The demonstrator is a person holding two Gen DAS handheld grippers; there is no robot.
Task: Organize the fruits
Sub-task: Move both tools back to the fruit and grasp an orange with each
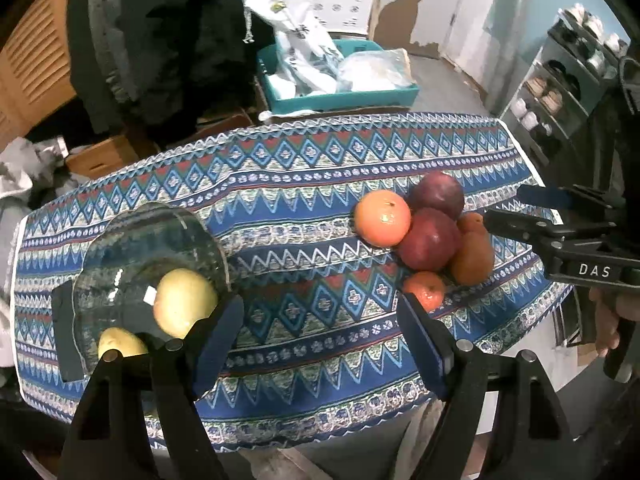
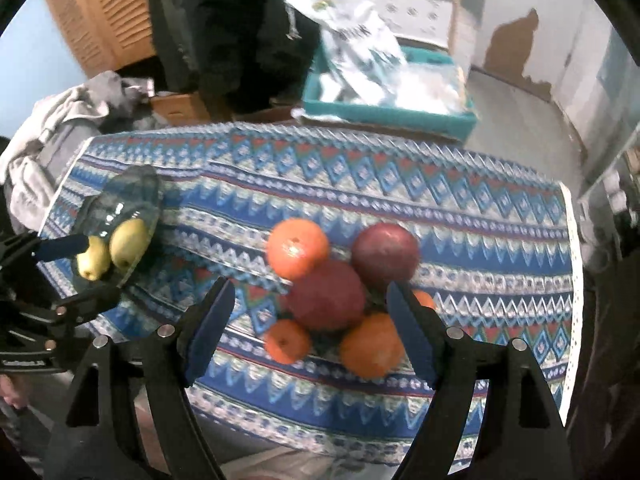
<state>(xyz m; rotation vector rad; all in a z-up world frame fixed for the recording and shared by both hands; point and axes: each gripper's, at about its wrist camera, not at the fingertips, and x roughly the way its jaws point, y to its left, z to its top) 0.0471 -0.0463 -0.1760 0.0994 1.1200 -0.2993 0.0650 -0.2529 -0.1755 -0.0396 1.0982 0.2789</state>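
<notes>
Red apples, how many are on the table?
2. One red apple sits in the middle of the fruit pile, touching the oranges around it. The other red apple lies just behind it, toward the far right. More could hide underneath.

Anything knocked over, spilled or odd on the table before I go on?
Nothing spilled or damaged. The glass bowl sits upright holding two yellow-green fruits. The red and orange fruits sit heaped together on the cloth, not yet sorted.
</notes>
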